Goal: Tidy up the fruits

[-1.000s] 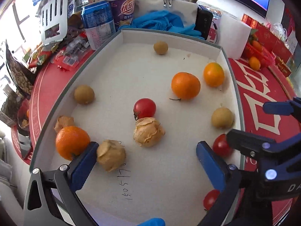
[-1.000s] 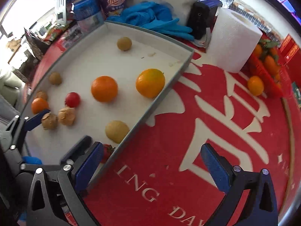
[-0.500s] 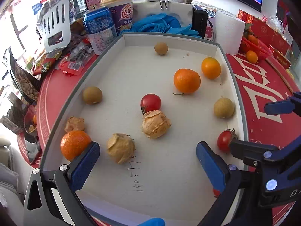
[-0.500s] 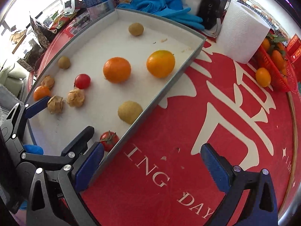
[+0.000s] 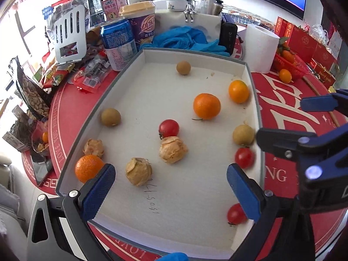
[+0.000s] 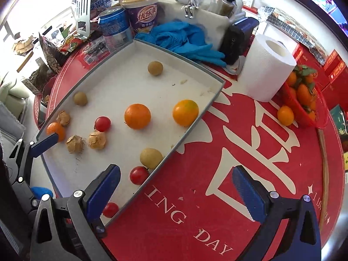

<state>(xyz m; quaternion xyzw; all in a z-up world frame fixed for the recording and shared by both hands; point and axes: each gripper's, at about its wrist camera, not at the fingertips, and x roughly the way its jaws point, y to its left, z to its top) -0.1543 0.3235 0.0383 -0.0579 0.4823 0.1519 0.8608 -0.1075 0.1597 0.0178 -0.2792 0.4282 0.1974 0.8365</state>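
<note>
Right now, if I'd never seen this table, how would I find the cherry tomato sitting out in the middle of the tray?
Find the shallow white tray on the red table. Near its middle lies the cherry tomato, touching a papery husked fruit. The other two tomatoes sit along the tray's right wall.

Legible markings. The red table mat point(image 6: 228, 195) carries white lettering "ING" and "DAY" beside a large white Chinese character; its left border reads "LOVE". The purple cup point(image 6: 142, 14) bears "优乐美". Handwritten digits, roughly "1711505", mark the white tray floor point(image 5: 152, 198).
</note>
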